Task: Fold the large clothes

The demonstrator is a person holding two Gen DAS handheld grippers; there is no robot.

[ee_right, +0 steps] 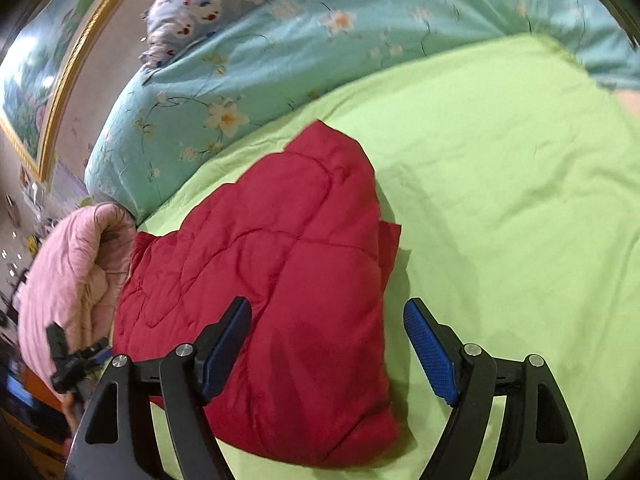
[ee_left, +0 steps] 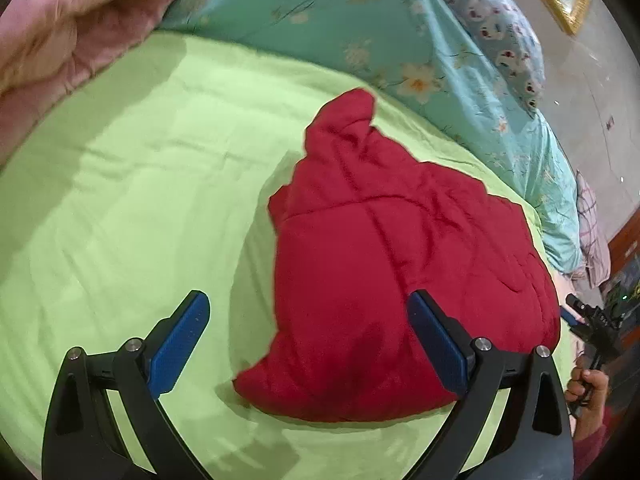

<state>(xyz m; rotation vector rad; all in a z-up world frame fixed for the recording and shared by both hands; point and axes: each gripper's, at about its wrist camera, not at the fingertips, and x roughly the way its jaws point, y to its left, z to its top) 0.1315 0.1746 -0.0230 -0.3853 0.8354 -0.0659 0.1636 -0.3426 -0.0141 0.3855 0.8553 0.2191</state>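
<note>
The red quilted garment [ee_left: 392, 280] lies bundled on the green bedsheet [ee_left: 120, 200], on the side of the sheet nearest the floral turquoise duvet [ee_left: 360, 20] and well apart from the pink quilt [ee_left: 60, 32] in the left wrist view. Both tools hang above it with nothing in them: the left gripper [ee_left: 308, 344] has its jaws wide apart over the garment's near edge, and the right gripper [ee_right: 328, 348] is likewise spread, one finger over the red cloth and the other over bare sheet.

The likeliest trouble, as I judge it, is the padding. The cloth looks thick and springy, so a pinch may catch only the top layer and drag the bundle open, or the fold may puff back up once released. The smooth sheet could also let the whole bundle slide.

Its long axis runs from the near rounded end toward the duvet, narrowing to a rumpled peak [ee_left: 352, 116] that points at the duvet.
</note>
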